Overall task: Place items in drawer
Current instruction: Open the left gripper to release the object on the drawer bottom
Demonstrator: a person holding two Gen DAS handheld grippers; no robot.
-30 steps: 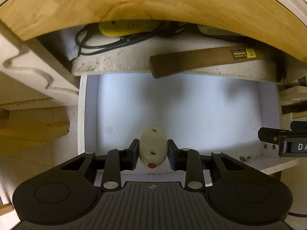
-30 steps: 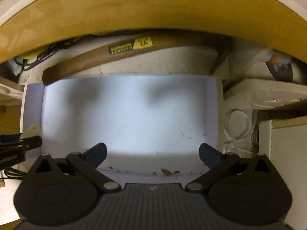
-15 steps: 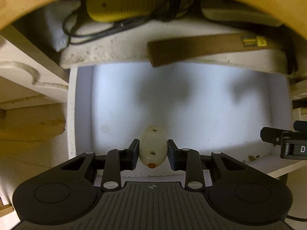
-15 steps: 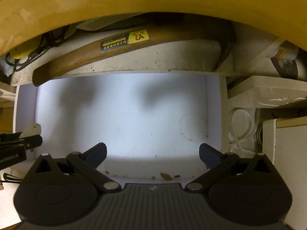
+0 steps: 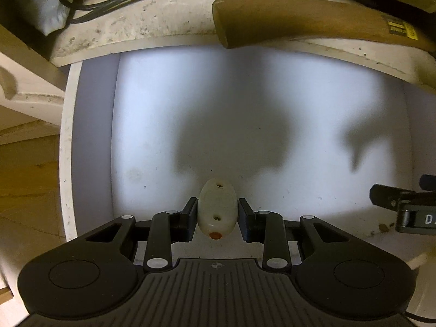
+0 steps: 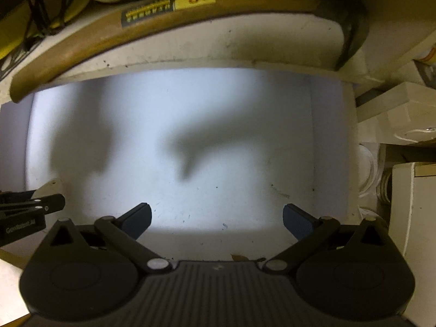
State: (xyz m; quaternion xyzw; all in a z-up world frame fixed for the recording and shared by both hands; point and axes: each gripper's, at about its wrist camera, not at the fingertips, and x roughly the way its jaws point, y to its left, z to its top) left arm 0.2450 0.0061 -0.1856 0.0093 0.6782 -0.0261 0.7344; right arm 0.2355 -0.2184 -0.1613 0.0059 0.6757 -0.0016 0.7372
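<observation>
Both grippers have come down toward the open drawer point(image 5: 90, 147) since a second ago: its white floor now fills most of each view, and the wooden tabletop that arched over the top of both pictures is out of sight. The drawer floor is bare but for specks of dirt and the grippers' soft shadows, so there is open room across its width. Its left wall shows as a white rim in the left wrist view, its right wall point(image 6: 351, 147) in the right wrist view. Along the far edge a dirty white ledge point(image 5: 130, 35) overhangs the drawer, with a hammer point(image 6: 114, 32) lying on it, handle end toward the left, and a black cable point(image 5: 90, 2) beside it.

The left gripper point(image 5: 217, 212) is closed on a small cream oval piece point(image 5: 216, 208) with two holes and an orange dot, pinched at both sides by the pads, above the near-left part of the drawer floor. The right gripper point(image 6: 216, 218) stands wide apart with nothing between its fingers, over the near-right part
</observation>
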